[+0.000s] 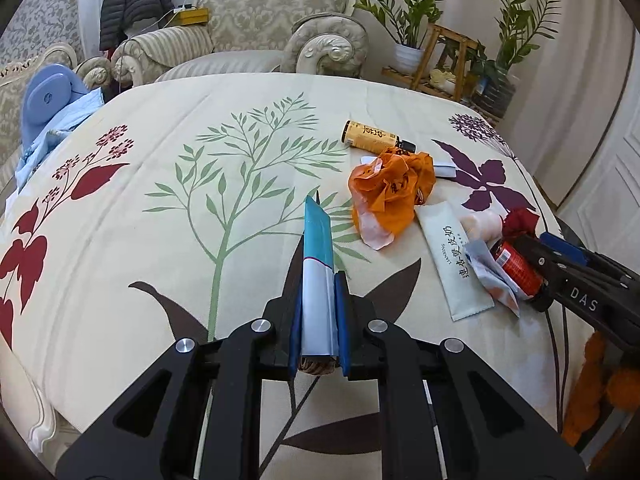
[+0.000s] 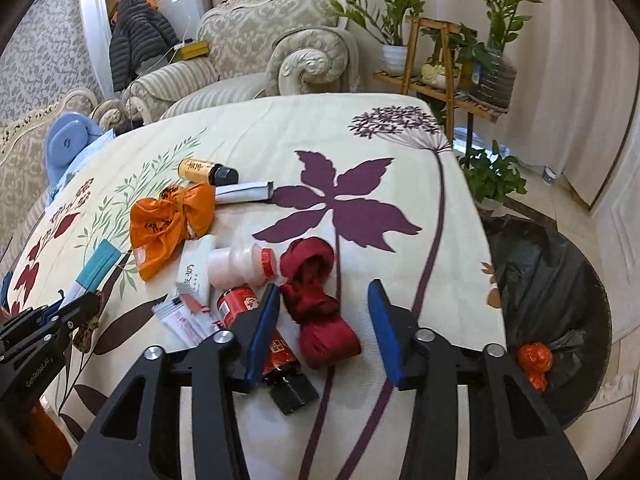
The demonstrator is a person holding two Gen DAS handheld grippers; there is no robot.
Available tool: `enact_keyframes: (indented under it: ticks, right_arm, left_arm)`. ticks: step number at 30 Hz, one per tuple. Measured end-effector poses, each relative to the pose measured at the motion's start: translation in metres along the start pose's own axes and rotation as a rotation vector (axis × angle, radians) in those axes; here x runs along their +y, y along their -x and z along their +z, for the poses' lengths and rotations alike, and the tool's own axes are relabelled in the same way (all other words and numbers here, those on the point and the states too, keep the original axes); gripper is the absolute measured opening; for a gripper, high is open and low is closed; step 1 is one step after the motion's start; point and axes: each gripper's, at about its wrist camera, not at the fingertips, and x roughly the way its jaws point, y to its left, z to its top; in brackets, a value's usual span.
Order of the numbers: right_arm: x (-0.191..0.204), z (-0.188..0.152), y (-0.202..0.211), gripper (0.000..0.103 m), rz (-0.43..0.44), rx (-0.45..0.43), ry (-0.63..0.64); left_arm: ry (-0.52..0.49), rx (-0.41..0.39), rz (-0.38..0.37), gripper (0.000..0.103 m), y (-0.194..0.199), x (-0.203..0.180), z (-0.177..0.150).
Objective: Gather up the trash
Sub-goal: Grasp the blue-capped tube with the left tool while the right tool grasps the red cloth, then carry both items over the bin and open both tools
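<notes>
My left gripper [image 1: 318,280] is shut on a teal and white wrapper [image 1: 318,248] and holds it over the floral tablecloth [image 1: 160,184]; it also shows at the left of the right wrist view [image 2: 80,304]. My right gripper [image 2: 324,304] is open, its jaws astride a dark red bundle [image 2: 316,296]. A red bottle [image 2: 248,316] lies by its left finger. Trash lies on the table: an orange plastic bag [image 2: 168,220], a white milk bottle [image 2: 240,266], a yellow bottle [image 2: 204,171], a white sachet [image 1: 454,264] and small packets [image 2: 184,320].
A bin with a black liner [image 2: 548,288] stands right of the table, an orange wad [image 2: 534,362] inside it. Armchairs [image 2: 256,48], plants on a wooden stand [image 2: 440,52] and a blue object [image 1: 44,96] surround the table.
</notes>
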Motion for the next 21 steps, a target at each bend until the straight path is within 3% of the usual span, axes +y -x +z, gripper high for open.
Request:
enact_keyframes:
  ticks: [3,12,21]
  right_arm:
    - [0.001,-0.001,-0.002,0.028,0.018,0.011,0.000]
    - [-0.018,-0.005,0.025,0.027,-0.003,-0.056,-0.048]
    - [-0.070,-0.020,0.053,0.027,-0.130,-0.105,-0.104]
  left_arm:
    - [0.002,0.003,-0.007,0.014,-0.001,-0.001,0.000]
    - [-0.015,-0.026,-0.045,0.014,0.007,-0.022,0.002]
    - [-0.096,-0.049,-0.121,0.014,0.008,-0.083,0.002]
